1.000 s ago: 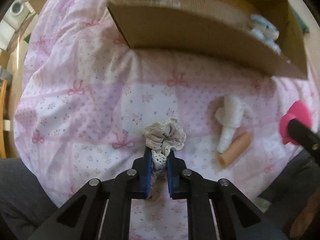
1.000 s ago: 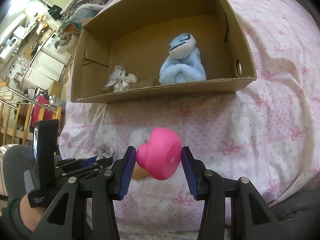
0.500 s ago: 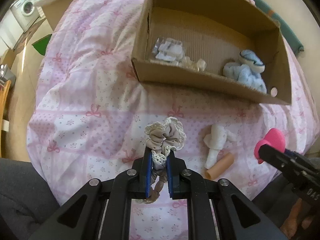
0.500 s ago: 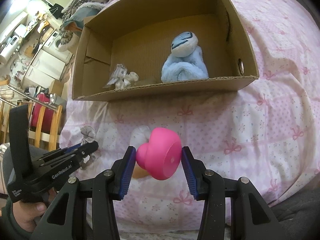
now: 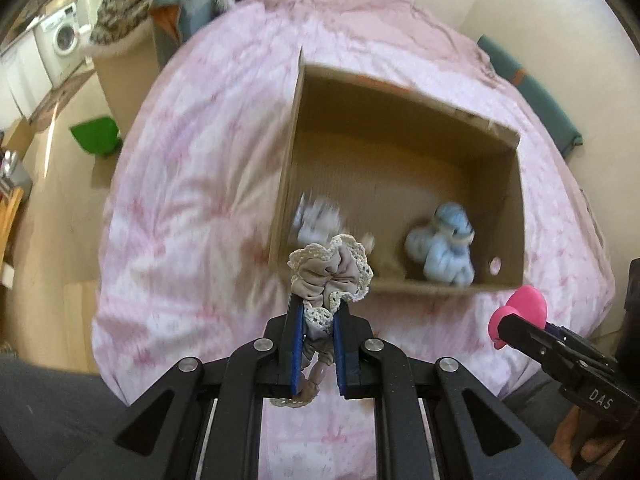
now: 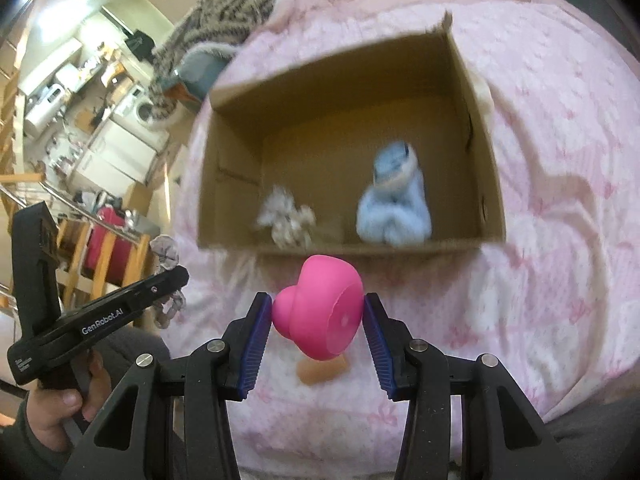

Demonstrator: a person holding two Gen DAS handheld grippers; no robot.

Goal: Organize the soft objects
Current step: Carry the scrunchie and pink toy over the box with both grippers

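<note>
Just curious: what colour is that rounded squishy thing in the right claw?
Bright pink, clearest in the right wrist view.

Home, pink bedspread [image 5: 192, 184], washing machine [image 5: 64, 38], kitchen cabinets [image 6: 116, 152] beyond

- I see a bed under a pink bow-print cover [image 5: 192, 184], filling most of both views.
- Beyond its far end, a white washing machine [image 5: 64, 38] stands by white cabinets [image 6: 116, 152].
- Wooden chairs [image 6: 80, 248] stand at left; the floor [image 5: 60, 184] is pale and sunlit.
</note>
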